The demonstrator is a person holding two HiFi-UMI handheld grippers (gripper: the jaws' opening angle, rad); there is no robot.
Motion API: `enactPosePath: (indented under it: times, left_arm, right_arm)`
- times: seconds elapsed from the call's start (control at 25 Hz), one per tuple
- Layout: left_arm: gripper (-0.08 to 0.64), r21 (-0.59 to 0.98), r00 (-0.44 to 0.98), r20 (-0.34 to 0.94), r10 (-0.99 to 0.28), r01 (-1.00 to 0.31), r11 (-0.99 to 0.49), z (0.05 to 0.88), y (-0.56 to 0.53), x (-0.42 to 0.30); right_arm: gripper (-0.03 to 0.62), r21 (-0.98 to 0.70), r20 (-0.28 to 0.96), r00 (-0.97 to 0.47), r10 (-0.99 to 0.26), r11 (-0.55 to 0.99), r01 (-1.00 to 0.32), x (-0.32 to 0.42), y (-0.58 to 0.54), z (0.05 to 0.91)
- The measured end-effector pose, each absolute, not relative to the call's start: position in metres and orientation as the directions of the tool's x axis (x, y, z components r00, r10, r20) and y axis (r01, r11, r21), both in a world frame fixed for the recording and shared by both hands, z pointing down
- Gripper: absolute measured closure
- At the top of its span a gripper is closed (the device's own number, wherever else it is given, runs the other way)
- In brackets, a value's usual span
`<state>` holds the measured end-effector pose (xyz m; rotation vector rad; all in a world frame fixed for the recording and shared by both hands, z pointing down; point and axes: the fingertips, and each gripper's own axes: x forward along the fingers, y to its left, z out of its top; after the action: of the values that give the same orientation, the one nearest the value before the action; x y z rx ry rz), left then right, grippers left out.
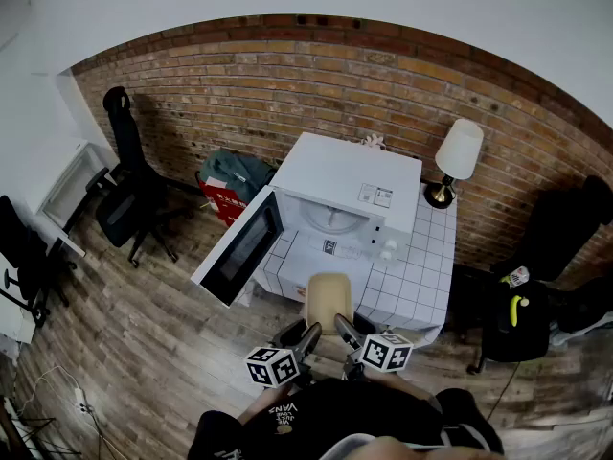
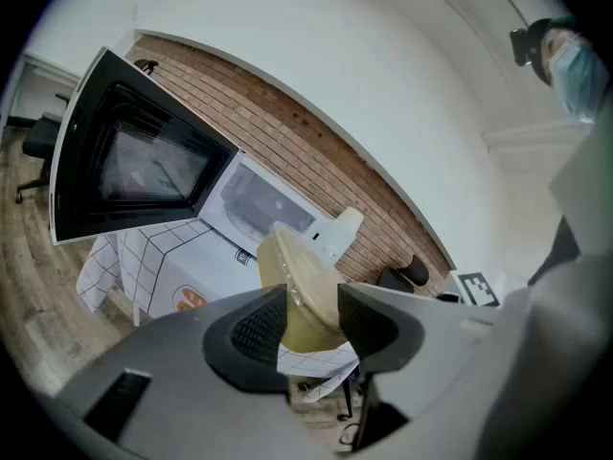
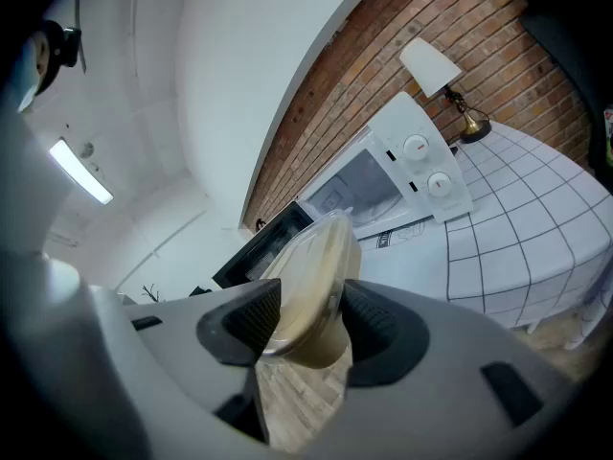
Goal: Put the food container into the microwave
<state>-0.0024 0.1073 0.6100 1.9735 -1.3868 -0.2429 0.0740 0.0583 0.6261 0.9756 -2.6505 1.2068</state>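
A beige food container (image 1: 329, 297) with a clear lid hangs in the air just in front of the white microwave (image 1: 337, 199). Both grippers hold it by its near end. My left gripper (image 1: 312, 334) is shut on the food container (image 2: 305, 290) at its left side. My right gripper (image 1: 341, 326) is shut on the food container (image 3: 311, 290) at its right side. The microwave door (image 1: 238, 250) stands swung open to the left, and the round turntable (image 1: 332, 218) shows inside the cavity.
The microwave sits on a table with a white checked cloth (image 1: 417, 271). A table lamp (image 1: 454, 157) stands at the back right corner. A black office chair (image 1: 129, 195) and a red bag (image 1: 226, 197) stand at the left, a dark bag (image 1: 517, 312) at the right.
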Motion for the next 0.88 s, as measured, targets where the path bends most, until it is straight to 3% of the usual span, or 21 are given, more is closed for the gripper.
enactPosePath:
  times: [0.88]
  left_arm:
    - [0.391, 0.653, 0.464, 0.210, -0.861, -0.722, -0.230, 0.620, 0.109, -0.015]
  right_arm:
    - [0.394, -0.674, 0.273, -0.751, -0.601, 0.437, -0.595, 0.057, 0.051, 0.628]
